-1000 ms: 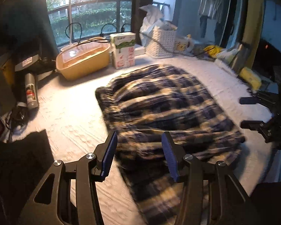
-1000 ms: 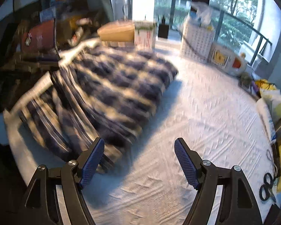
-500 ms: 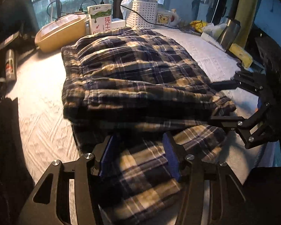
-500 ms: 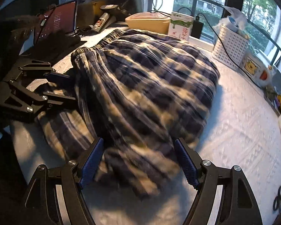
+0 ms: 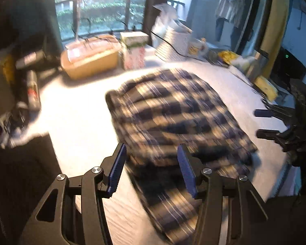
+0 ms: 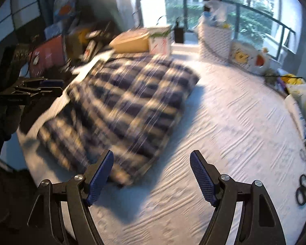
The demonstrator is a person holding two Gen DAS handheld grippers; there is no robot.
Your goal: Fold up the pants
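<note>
While both pictures are blurred, the plaid pants [image 5: 173,118] can be seen lying folded on the white textured cloth [image 6: 234,132] that covers the table. They are navy and cream, and one lower layer sticks out from under the folded part toward the near edge.

The left gripper [image 5: 151,167] hangs above this near end of the pants. Its blue pads are moderately apart and nothing is pressed between them; the fabric is only seen behind the gap. The right gripper [image 6: 152,173] hangs over the bare cloth just beside the near corner of the pants, with its pads standing wide and holding nothing. In the left wrist view it appears at the right edge, apart from the fabric.

Behind the pants, near the window, stand a tan lidded container [image 5: 87,61], a green and white carton [image 5: 133,51] and a white woven basket [image 6: 214,36]. Black scissors [image 6: 303,189] lie at the right edge of the table.
</note>
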